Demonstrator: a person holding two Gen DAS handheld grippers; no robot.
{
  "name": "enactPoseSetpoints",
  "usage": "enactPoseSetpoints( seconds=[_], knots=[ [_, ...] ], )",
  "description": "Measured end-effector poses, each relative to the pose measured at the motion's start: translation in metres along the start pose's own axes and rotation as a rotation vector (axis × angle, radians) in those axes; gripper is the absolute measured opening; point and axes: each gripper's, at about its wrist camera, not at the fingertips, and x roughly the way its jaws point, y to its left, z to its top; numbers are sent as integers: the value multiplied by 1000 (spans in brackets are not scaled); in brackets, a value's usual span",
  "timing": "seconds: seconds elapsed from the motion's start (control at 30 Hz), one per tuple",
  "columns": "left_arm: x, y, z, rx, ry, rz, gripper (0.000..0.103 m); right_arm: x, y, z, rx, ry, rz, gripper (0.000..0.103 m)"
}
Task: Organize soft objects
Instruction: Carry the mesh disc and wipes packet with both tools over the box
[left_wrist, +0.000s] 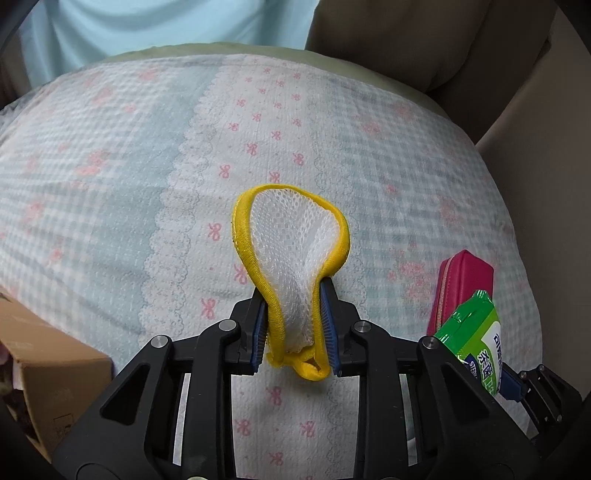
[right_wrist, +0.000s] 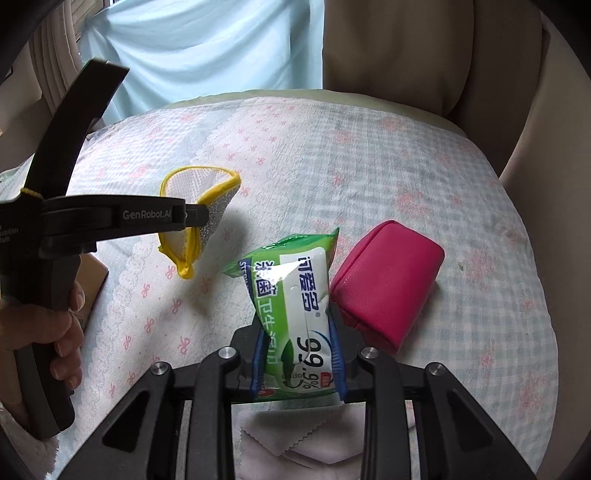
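Observation:
My left gripper (left_wrist: 294, 295) is shut on a yellow-rimmed white mesh scrubber (left_wrist: 291, 236) and holds it above the patterned blanket (left_wrist: 110, 166). The scrubber also shows in the right wrist view (right_wrist: 199, 206), pinched in the left gripper (right_wrist: 201, 216). My right gripper (right_wrist: 295, 314) is shut on a green wet-wipes pack (right_wrist: 295, 306), lifted off the blanket (right_wrist: 406, 166). The pack also shows in the left wrist view (left_wrist: 472, 343). A pink pouch (right_wrist: 388, 284) lies on the blanket just right of the pack, and also shows in the left wrist view (left_wrist: 461, 284).
A cardboard box (left_wrist: 48, 354) stands at the left edge of the bed. A beige cushion or chair back (right_wrist: 424, 48) rises behind the bed at the right. Light blue fabric (right_wrist: 207, 48) hangs at the back. A pale cloth with a zigzag edge (right_wrist: 295, 443) lies below the right gripper.

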Motion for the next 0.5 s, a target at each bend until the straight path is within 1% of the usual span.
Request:
enactPoseSetpoints(
  seconds=[0.17,0.27,0.5],
  knots=[
    [-33,-5,8,9,-36,-22,23,-25,-10,13,82,-50,-3,27],
    [-59,-9,13,17,-60,-33,23,-43,-12,23,103,-71,-18,27],
    [-139,-8,20,23,-127,-66,23,-101,-7,45,124,-133,-41,27]
  ],
)
